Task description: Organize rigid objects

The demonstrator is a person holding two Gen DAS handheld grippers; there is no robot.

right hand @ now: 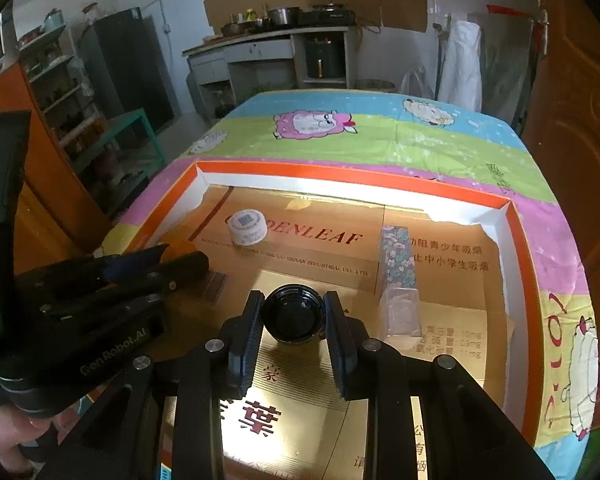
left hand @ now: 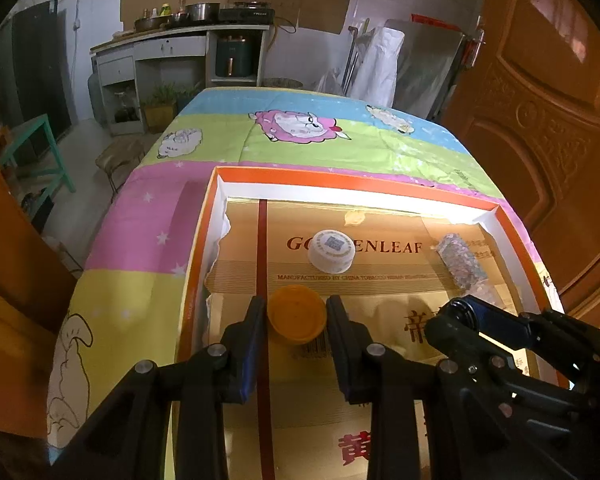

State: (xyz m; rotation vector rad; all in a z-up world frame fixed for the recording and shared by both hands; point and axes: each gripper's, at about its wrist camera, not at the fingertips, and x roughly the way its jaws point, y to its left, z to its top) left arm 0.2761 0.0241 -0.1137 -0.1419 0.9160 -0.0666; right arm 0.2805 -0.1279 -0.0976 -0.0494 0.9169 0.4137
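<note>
The room was a domestic kitchen space: a cooker and pans on a far counter, a carved wooden door to one side, and a table under a cartoon-sheep cloth in bright colour bands (left hand: 292,140). On that cloth stood a shallow orange-rimmed cardboard tray lined with flattened gold printed carton (left hand: 516,220), evidently the collecting place for the loose items.

The left gripper (left hand: 297,320) was clamped on a round orange plastic cap (left hand: 297,318), both pads against its sides, with the cap low over the tray floor near the left wall. Just ahead of its fingertips lay a white round plastic lid with a printed code label (left hand: 331,255), already resting on the liner.

The right gripper (right hand: 293,318) gripped a black round ribbed cap (right hand: 293,314) in the same side-on fashion, over the middle of the tray. To the right of its fingers, close but not touching, lay a long narrow box with a floral-patterned end and a clear end (right hand: 398,280), lengthwise on the liner.

Both tools were angled steeply downward into the tray. In my judgement the caps were being carried in pairs for setting down beside the items already there; whether either cap touched the liner could not be determined.
</note>
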